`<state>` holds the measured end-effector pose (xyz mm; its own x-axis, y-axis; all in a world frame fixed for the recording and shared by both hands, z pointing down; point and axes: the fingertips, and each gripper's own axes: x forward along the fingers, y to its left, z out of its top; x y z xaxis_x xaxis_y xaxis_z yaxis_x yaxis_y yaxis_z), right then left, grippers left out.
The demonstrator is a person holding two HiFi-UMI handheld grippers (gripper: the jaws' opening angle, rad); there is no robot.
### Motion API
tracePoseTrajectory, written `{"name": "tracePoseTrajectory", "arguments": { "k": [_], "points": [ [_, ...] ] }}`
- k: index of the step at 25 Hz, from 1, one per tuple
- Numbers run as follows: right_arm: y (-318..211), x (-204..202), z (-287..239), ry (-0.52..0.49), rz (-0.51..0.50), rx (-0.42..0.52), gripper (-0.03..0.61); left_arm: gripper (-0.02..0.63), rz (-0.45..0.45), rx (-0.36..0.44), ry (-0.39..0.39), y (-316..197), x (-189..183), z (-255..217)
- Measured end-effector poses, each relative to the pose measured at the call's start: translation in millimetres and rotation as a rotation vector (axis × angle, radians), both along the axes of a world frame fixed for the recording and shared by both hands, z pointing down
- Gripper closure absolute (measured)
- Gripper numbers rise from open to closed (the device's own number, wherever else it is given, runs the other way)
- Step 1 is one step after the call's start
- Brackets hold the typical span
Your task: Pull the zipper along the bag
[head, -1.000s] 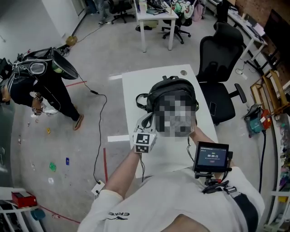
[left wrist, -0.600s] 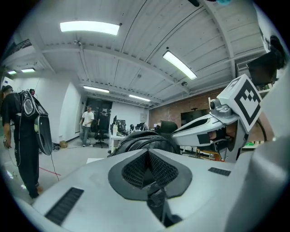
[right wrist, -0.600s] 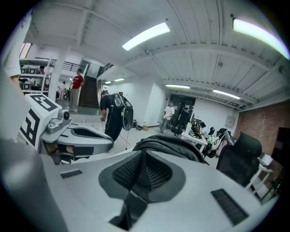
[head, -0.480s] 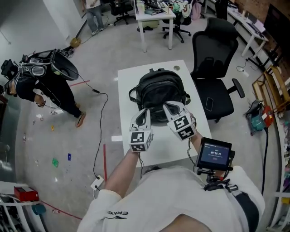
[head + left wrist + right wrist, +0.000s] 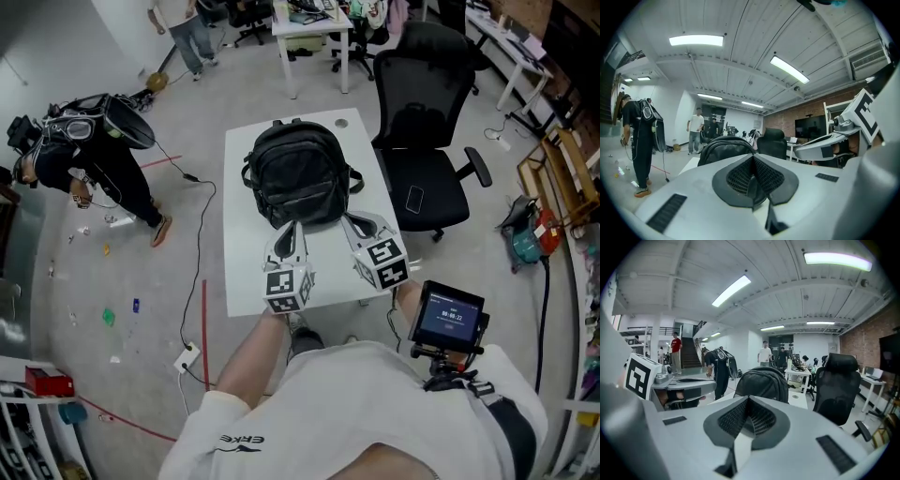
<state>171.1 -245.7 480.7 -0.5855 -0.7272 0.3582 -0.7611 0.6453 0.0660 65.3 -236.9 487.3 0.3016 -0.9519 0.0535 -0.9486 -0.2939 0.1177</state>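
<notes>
Bag position: We found the black bag (image 5: pixel 298 178) standing on the far half of the white tabletop (image 5: pixel 246 272). A black office chair (image 5: pixel 422 131) stood just beside the tabletop on the right.

Left gripper: The left gripper (image 5: pixel 292 230) was held at the bag's near side and pointed at it. Its own view showed the jaws pressed together with nothing between them, and the bag rose beyond the tips.

Right gripper: The right gripper (image 5: pixel 351 221) sat just right of the left one and was also aimed at the bag's near side. Its jaws were likewise closed on nothing.

Step in hand: We judged that neither gripper held the zipper pull or the fabric at this moment. The posture fitted two stages equally. Either the grippers were brought up to a bag whose zipper awaited its run, or they were let go of a zipper already run to its end.

Next move: These views did not settle it. The deciding item was where the slider sat on its track, and we judged that this had to be read before anything else.

Hidden or unclear:
- We could not make out the zipper track or slider in any view, since they were black on black and small in the head view.
- The gripper views showed only the bag's upper dome above each gripper body.
- We could not confirm whether the jaw tips touched the bag or stopped just short of it.
- The person's arms and the grippers covered part of the tabletop's near edge.
</notes>
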Motion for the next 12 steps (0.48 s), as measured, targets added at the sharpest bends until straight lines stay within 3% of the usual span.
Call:
{"name": "tracePoseTrajectory", "arguments": {
  "k": [7,12],
  "points": [
    [47,25,1,-0.033,-0.019,-0.011,0.575,0.611,-0.064,-0.006,-0.020,48,19,0],
    [83,11,2,-0.053,0.004,-0.009,0.575,0.611,-0.048,0.003,-0.045,81,3,-2]
  ]
}}
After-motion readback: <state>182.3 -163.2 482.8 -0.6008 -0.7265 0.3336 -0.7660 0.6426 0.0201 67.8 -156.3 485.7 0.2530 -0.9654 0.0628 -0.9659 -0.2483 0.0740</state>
